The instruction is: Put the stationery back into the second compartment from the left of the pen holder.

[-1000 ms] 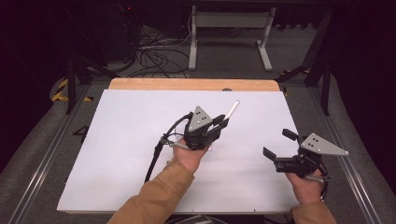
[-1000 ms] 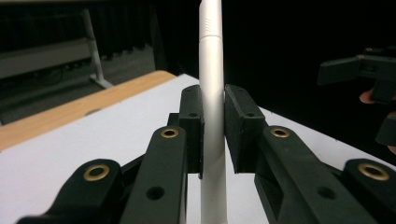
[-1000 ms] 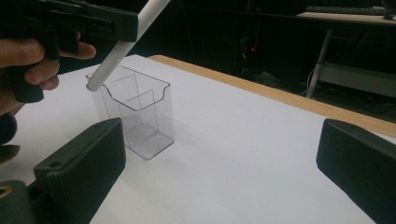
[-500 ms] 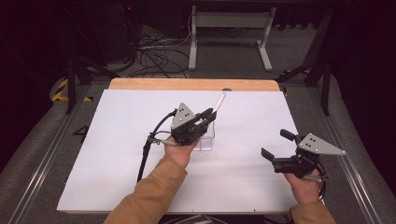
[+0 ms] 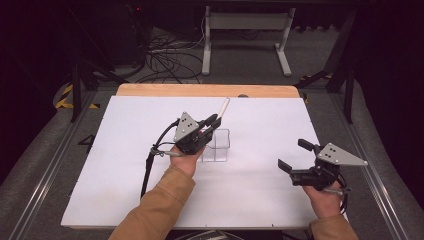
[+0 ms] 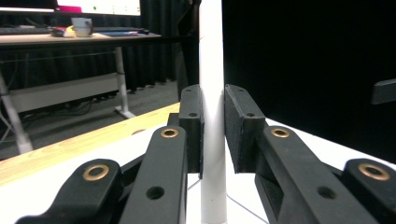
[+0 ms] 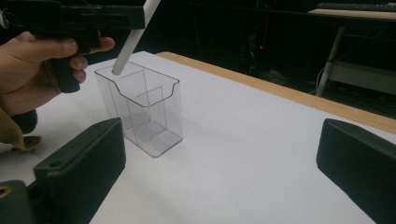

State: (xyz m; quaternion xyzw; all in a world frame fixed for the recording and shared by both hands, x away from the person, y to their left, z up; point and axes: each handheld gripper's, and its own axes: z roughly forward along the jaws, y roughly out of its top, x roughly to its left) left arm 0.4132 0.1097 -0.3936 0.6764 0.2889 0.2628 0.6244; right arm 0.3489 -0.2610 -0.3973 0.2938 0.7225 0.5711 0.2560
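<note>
The table (image 5: 125, 200) was covered by a white sheet. Near its middle a clear box (image 7: 144, 109) was placed upright. The left gripper (image 5: 212, 124) was held over the box, clamped on a white tube (image 6: 212, 93), whose low end was at the box's rim. The right gripper (image 5: 295, 156) was kept wide, well apart.

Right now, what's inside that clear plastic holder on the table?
The clear holder looks empty: only its own see-through dividers show. The white stick, clamped in the left gripper, has its lower tip at the rim, barely entering. The high view hides part of it behind that hand.
</note>
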